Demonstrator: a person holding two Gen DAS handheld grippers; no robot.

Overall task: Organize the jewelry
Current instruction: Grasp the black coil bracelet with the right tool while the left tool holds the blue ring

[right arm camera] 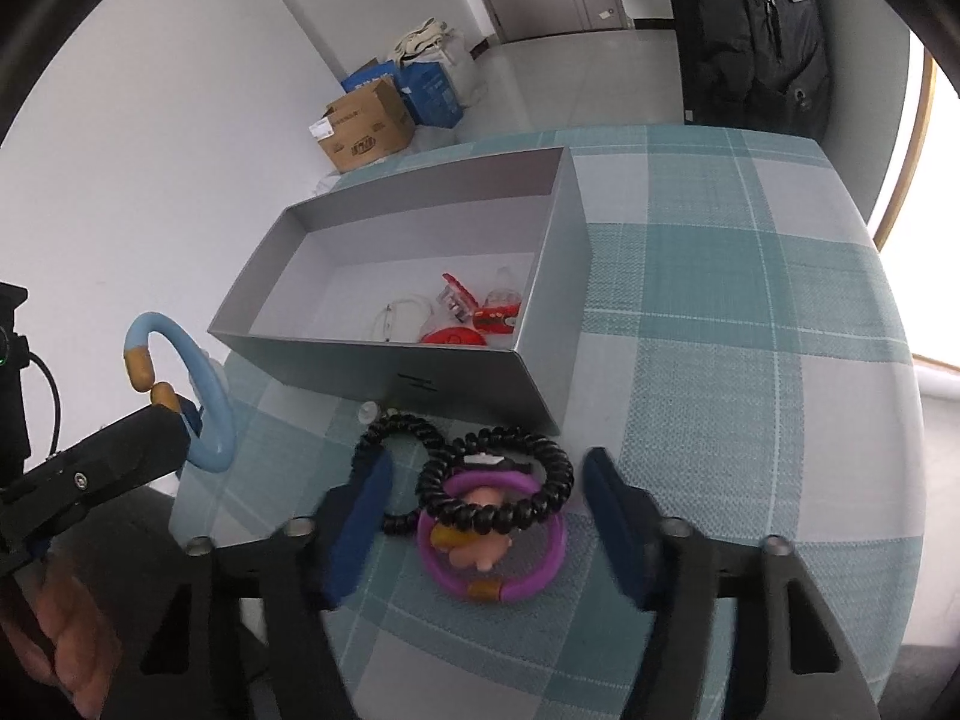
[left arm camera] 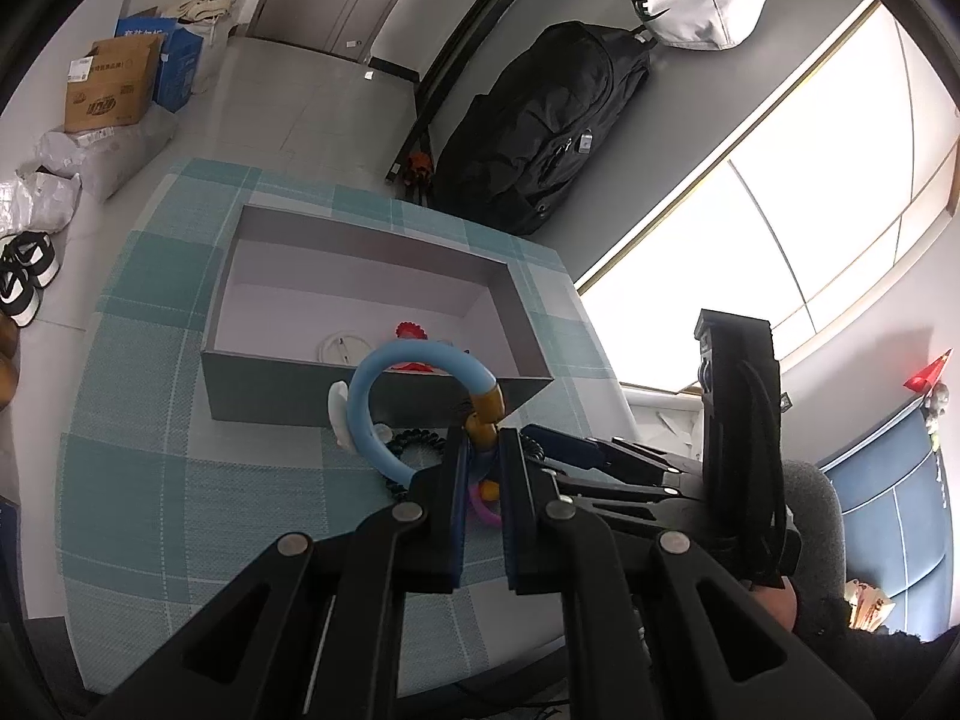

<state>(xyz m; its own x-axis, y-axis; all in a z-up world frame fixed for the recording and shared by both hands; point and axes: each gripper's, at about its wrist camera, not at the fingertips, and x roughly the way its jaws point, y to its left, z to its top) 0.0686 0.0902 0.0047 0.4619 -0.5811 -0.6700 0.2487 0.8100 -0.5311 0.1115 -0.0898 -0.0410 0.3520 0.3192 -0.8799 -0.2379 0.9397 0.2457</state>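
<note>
Left wrist: left gripper (left arm camera: 482, 450) clamped on blue bracelet (left arm camera: 384, 402), raised at 6 o'clock of grey box (left arm camera: 372, 396); red pieces already inside

Right wrist: right gripper (right arm camera: 486, 501) parted, jaws straddling black coil bands (right arm camera: 498, 480) and purple bracelet (right arm camera: 492, 558), untouched; these remain

A lived-in home room, shoes (left arm camera: 24, 282) and cardboard boxes (left arm camera: 114, 87) lay on the tiled floor, backpack (left arm camera: 540, 132) hung beside a door.
</note>
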